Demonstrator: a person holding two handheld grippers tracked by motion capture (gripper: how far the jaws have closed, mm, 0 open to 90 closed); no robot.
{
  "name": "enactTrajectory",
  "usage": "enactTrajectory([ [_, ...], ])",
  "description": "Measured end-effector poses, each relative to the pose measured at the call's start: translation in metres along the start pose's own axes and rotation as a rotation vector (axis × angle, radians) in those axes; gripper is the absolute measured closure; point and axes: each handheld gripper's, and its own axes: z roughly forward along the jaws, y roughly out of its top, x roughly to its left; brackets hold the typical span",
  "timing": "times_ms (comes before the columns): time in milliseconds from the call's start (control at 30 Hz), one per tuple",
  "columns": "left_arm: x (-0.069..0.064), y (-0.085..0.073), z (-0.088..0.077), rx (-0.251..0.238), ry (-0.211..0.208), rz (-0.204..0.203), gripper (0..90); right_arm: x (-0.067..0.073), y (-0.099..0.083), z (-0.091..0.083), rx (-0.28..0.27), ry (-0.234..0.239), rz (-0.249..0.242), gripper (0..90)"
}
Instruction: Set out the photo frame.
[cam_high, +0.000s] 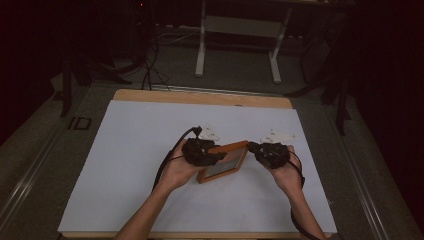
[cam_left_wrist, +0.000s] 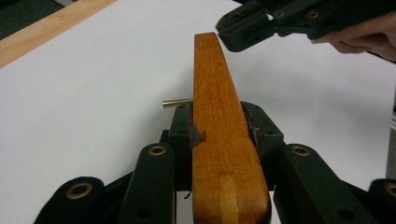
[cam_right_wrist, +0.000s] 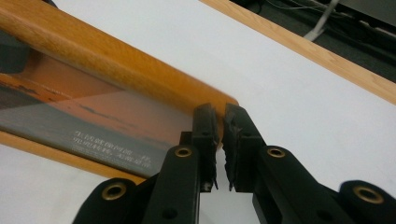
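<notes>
A wooden picture frame (cam_high: 222, 161) with a dark sunset print (cam_right_wrist: 93, 121) is held tilted just above the white sheet. My left gripper (cam_high: 212, 156) is shut on the frame's near-left rail, and the orange wood (cam_left_wrist: 217, 116) stands edge-on between its pads. A thin brass pin (cam_left_wrist: 177, 102) pokes out beside the left jaw. My right gripper (cam_high: 254, 147) is at the frame's far right corner (cam_right_wrist: 205, 95), its jaws drawn together to a narrow slit with nothing seen between them. In the left gripper view the right gripper (cam_left_wrist: 243, 30) touches the top end of the rail.
The white sheet (cam_high: 140, 165) covers a wooden table (cam_high: 200, 96). Beyond the table's far edge stand white desk legs (cam_high: 201, 50) and loose cables (cam_high: 150, 70) on a dark floor.
</notes>
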Motion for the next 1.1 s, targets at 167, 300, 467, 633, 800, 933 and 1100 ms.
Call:
enactTrajectory([
  [167, -0.001, 0.002, -0.005, 0.012, -0.013, 0.023, 68.6, 0.004, 0.003, -0.002, -0.01, 0.011, -0.017, 82.7],
  [300, -0.002, 0.003, -0.007, 0.02, -0.027, 0.043, 68.5, 0.007, 0.006, -0.005, -0.018, 0.017, -0.035, 81.6],
  [467, 0.0, 0.003, -0.007, 0.014, -0.045, 0.062, 68.2, 0.01, 0.008, -0.009, -0.033, 0.03, -0.056, 76.7],
  [633, 0.005, 0.002, -0.006, 0.003, -0.053, 0.044, 67.7, 0.013, 0.011, -0.01, -0.036, 0.075, -0.074, 66.0],
  [800, 0.008, 0.002, -0.007, 0.009, -0.056, 0.048, 67.7, 0.016, 0.013, -0.009, -0.033, 0.146, -0.113, 54.8],
  [933, 0.008, 0.002, -0.007, 0.012, -0.063, 0.051, 67.7, 0.019, 0.015, -0.005, -0.043, 0.176, -0.148, 46.7],
  [1100, 0.008, 0.004, -0.006, 0.017, -0.073, 0.07, 67.6, 0.022, 0.019, 0.002, -0.035, 0.232, -0.177, 35.7],
])
